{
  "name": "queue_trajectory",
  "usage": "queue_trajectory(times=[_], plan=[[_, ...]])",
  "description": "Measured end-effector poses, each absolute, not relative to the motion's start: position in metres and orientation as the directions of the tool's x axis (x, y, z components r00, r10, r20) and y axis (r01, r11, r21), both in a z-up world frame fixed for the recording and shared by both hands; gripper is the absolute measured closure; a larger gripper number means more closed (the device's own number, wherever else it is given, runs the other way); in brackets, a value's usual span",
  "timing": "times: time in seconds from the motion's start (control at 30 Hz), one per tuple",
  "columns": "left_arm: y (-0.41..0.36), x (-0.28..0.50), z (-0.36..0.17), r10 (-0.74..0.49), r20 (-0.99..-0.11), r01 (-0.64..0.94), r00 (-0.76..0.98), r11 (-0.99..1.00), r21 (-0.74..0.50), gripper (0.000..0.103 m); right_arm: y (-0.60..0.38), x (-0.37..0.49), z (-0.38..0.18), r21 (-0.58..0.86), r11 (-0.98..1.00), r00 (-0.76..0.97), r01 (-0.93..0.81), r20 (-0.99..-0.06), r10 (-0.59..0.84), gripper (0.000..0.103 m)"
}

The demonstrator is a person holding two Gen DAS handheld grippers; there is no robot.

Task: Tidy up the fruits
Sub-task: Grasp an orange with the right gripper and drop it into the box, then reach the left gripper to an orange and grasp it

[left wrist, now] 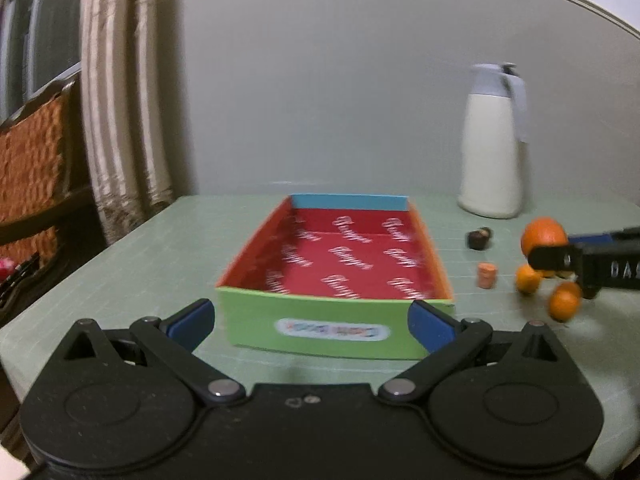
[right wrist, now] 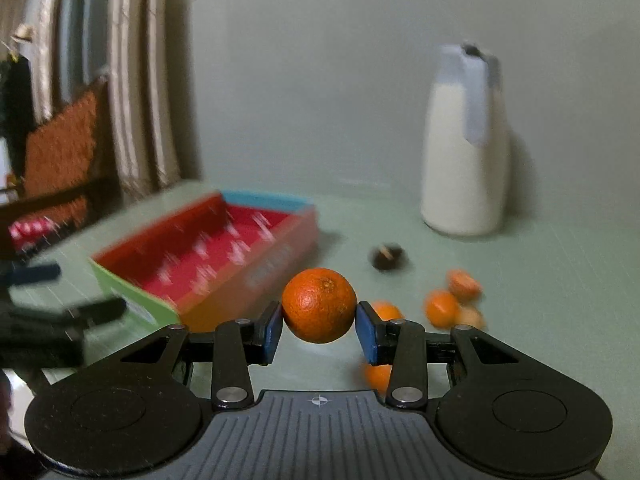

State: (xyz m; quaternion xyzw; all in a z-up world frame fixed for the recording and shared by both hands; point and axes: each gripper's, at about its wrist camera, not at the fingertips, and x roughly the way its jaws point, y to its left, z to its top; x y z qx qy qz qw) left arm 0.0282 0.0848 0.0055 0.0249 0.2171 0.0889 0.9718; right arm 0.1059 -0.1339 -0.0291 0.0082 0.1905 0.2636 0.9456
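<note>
Aloft over the table (right wrist: 560, 280), orange (right wrist: 319, 305) pinched between right gripper (right wrist: 319, 334) pads, short of the box (right wrist: 208, 256); left gripper (left wrist: 312, 322) spread, idle. Risk: round fruit slipping out, rolling away.

The left wrist view looks forward from behind the left gripper (left wrist: 312, 324), low over the bench (left wrist: 120, 280), straight down the length of the box (left wrist: 336, 264) just ahead of its fingertips. The right wrist view looks forward from behind the right gripper (right wrist: 319, 330), close on the orange (right wrist: 319, 305) between its fingers, with the box ahead to its left. Both views share the box, the white jug (left wrist: 494, 144) against the far wall, the dark round item (left wrist: 479, 237) and the small oranges (left wrist: 564, 301); each also catches the other gripper at its edge.
</note>
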Motion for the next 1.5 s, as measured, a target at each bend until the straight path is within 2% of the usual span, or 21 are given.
queue_trajectory(times=[0.27,0.3,0.33,0.4,0.6,0.67,0.9,1.0,1.3,1.5], plan=[[0.133,0.022,0.005,0.201,-0.459,-0.249,0.865,0.967,-0.045,0.006,-0.059,0.127,-0.016,0.096,0.785,0.719,-0.612,-0.347,0.602,0.063],[0.135,0.020,0.005,0.201,-0.461,-0.254,0.864,0.965,-0.057,0.006,-0.049,0.131,-0.018,0.077,0.777,0.706,-0.624,-0.369,0.604,0.058],[0.137,0.020,0.006,0.205,-0.462,-0.263,0.863,0.963,-0.064,0.006,-0.041,0.134,-0.021,0.048,0.786,0.714,-0.617,-0.386,0.584,0.036],[0.138,0.019,0.006,0.203,-0.464,-0.264,0.862,0.962,-0.070,0.006,-0.043,0.128,-0.024,0.020,0.805,0.757,-0.593,-0.326,0.566,0.011],[0.120,0.024,0.008,0.152,-0.454,-0.198,0.878,0.979,-0.056,0.006,-0.095,0.114,-0.028,0.056,0.873,0.845,-0.484,-0.228,0.484,0.000],[0.112,0.026,0.008,0.129,-0.446,-0.173,0.886,0.983,-0.058,0.006,-0.117,0.112,-0.033,0.063,0.902,0.877,-0.426,-0.217,0.429,0.000],[0.069,0.037,0.007,0.028,-0.441,-0.054,0.897,0.997,-0.046,0.006,-0.194,0.118,-0.042,0.193,0.954,0.921,-0.228,-0.277,0.276,0.000],[0.053,0.041,0.006,0.006,-0.441,-0.025,0.898,0.999,-0.038,0.006,-0.218,0.119,-0.040,0.215,0.962,0.934,-0.171,-0.275,0.228,0.000],[-0.003,0.058,-0.003,-0.097,-0.458,0.093,0.884,0.995,-0.031,0.007,-0.259,0.110,-0.040,0.130,0.985,0.939,-0.111,-0.312,0.146,0.000],[-0.048,0.072,-0.015,-0.161,-0.494,0.180,0.854,0.984,-0.010,0.017,-0.280,0.104,-0.046,0.024,0.996,0.931,-0.080,-0.354,0.084,0.000]])
